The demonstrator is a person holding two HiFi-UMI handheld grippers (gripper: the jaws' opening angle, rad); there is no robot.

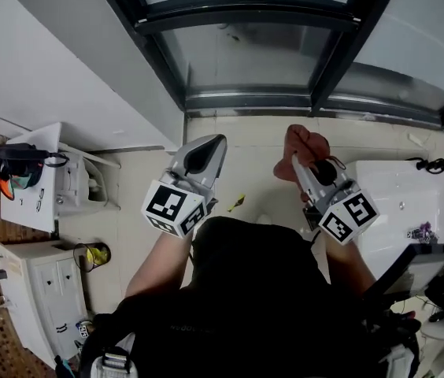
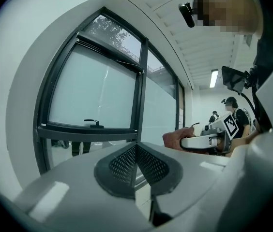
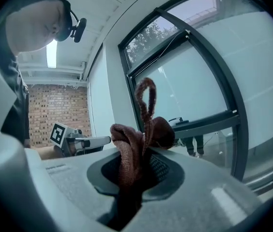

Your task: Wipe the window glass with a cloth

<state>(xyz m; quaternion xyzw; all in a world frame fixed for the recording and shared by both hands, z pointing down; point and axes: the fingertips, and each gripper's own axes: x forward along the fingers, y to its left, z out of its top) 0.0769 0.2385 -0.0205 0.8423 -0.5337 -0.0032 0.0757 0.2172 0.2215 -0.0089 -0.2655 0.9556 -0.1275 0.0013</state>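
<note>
— What fills most of the view?
— The window glass [image 1: 246, 53], pale and frosted-looking, set in a dark frame [image 1: 328, 61] straight ahead of the person.
— And the grippers?
— Both are raised in front of it, side by side but apart. The left gripper [image 2: 136, 166] has its jaws pressed together with nothing between them. The right gripper [image 3: 137, 175] is clamped on the cloth [image 3: 135, 144].
— Where exactly is that cloth?
— It is reddish-brown and bunched between the right jaws, with a loop standing up above them. It is held short of the glass, not touching it.
— Anything smaller?
— A dark handle [image 2: 92, 123] sits on the frame's crossbar.
</note>
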